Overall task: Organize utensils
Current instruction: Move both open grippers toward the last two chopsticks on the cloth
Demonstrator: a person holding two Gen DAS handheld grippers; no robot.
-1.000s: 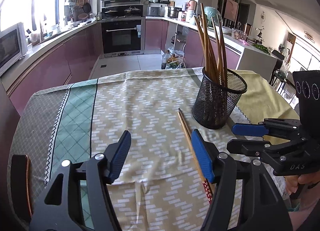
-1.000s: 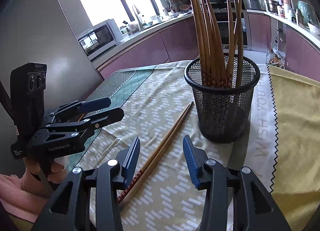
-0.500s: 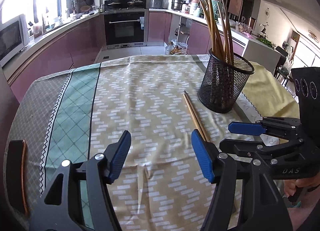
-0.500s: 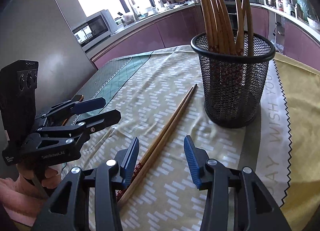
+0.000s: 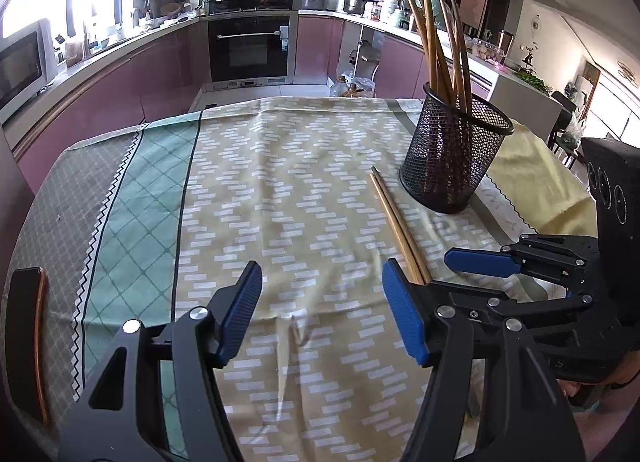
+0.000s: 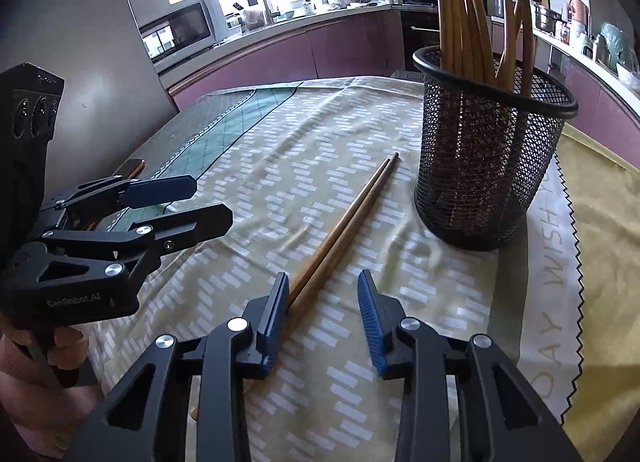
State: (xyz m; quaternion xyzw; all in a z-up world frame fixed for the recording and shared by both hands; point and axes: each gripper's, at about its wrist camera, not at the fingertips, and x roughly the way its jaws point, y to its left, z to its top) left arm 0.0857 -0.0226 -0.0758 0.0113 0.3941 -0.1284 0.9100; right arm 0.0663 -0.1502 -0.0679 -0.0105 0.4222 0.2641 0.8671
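Note:
A pair of wooden chopsticks (image 5: 394,220) lies flat on the patterned tablecloth, left of a black mesh holder (image 5: 454,158) with several chopsticks standing in it. In the right wrist view the pair (image 6: 344,230) runs diagonally toward the holder (image 6: 488,166); its near end lies under my right gripper's left finger. My left gripper (image 5: 322,308) is open and empty, low over the cloth, left of the pair. My right gripper (image 6: 324,318) is open and empty, just above the pair's near end. Each gripper shows in the other's view: the right gripper (image 5: 464,274) and the left gripper (image 6: 200,202).
A phone (image 5: 26,338) lies at the table's left edge, also in the right wrist view (image 6: 130,168). The tablecloth (image 5: 280,182) has a fold near the front. Kitchen counters, an oven and a microwave stand beyond the table.
Both grippers have drawn back and lowered slightly; the holder and the chopstick pair now sit farther off in the left view. The right gripper's left finger now covers the pair's near end.

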